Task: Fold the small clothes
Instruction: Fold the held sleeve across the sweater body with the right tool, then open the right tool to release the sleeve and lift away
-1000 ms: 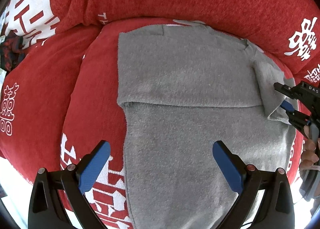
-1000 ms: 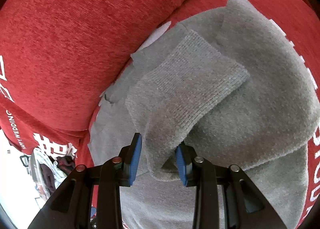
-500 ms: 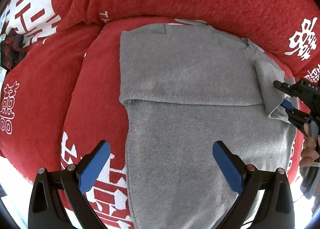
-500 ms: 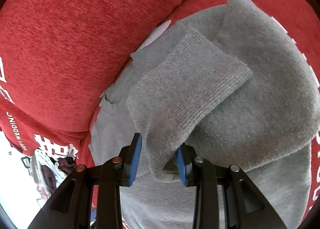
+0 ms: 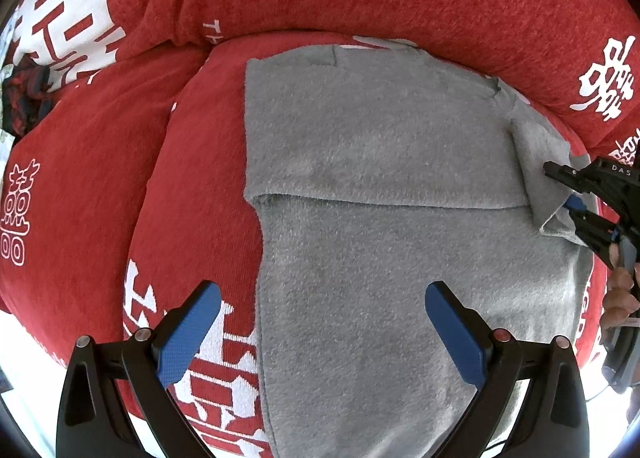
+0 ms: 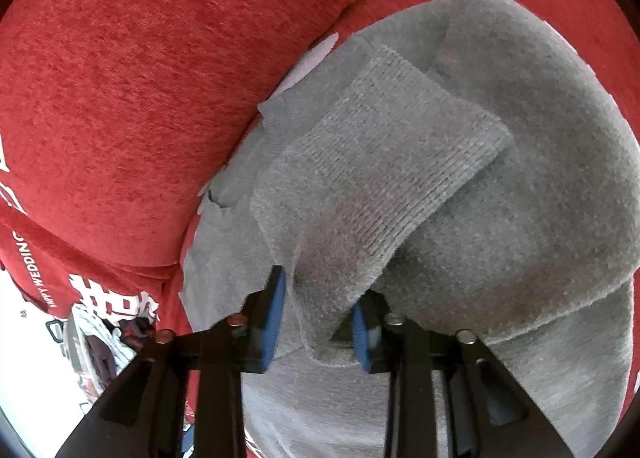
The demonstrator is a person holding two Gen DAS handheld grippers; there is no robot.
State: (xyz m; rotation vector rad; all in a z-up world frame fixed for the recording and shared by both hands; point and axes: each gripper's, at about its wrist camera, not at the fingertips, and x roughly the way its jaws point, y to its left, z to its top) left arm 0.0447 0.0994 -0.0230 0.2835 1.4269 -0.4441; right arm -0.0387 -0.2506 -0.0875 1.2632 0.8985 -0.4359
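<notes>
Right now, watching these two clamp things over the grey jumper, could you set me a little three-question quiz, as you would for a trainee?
1. True or false: the left gripper is clamped on the grey garment.
2. Which part of the garment lies between the right gripper's blue pads: A) the bottom hem, B) the folded-in sleeve, C) the collar?
3. Fill in: the garment lies on a ____ cushion with white lettering.

Key:
1. False. Its jaws stand wide apart above the cloth, holding nothing.
2. B. The jaws are closing around the sleeve's end.
3. Red.
</notes>
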